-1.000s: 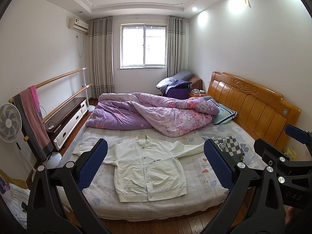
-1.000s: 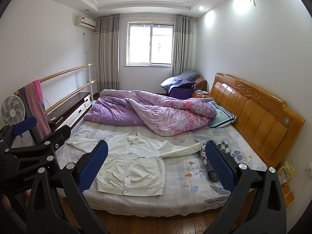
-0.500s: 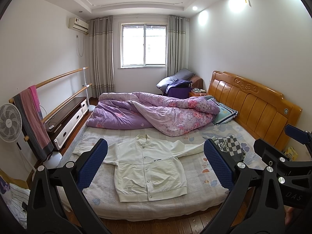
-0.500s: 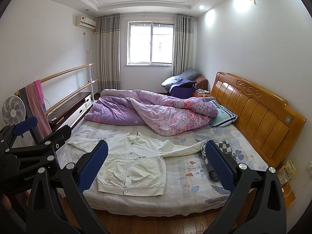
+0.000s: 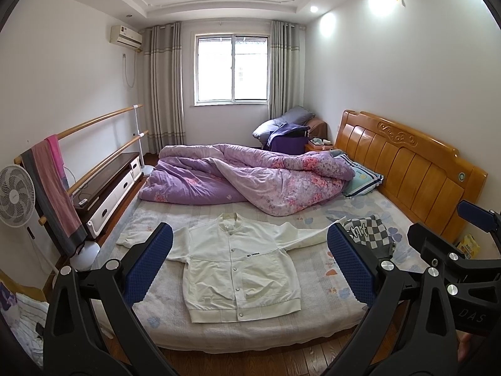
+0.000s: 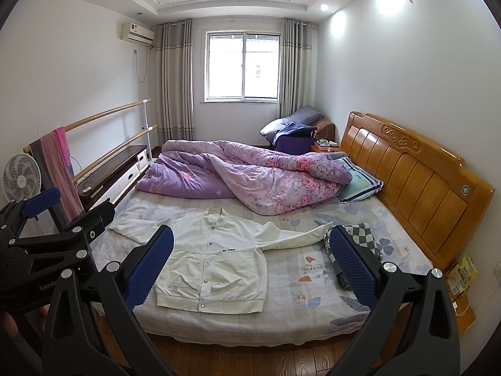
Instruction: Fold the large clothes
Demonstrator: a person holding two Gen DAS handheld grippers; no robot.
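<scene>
A white button-front jacket (image 5: 238, 263) lies flat and face up on the bed (image 5: 316, 319), sleeves spread to both sides; it also shows in the right wrist view (image 6: 216, 263). My left gripper (image 5: 250, 263) is open and empty, held well back from the bed's near edge. My right gripper (image 6: 250, 264) is open and empty too, also back from the bed. In the left wrist view the right gripper's body (image 5: 454, 257) shows at the right. In the right wrist view the left gripper's body (image 6: 47, 235) shows at the left.
A checkered garment (image 5: 369, 235) lies by the jacket's right sleeve. A crumpled purple quilt (image 5: 244, 178) and a pillow (image 5: 360, 178) fill the bed's far half. The wooden headboard (image 5: 407, 169) stands at the right. A fan (image 5: 14, 194), towel rail and low cabinet (image 5: 109, 185) line the left.
</scene>
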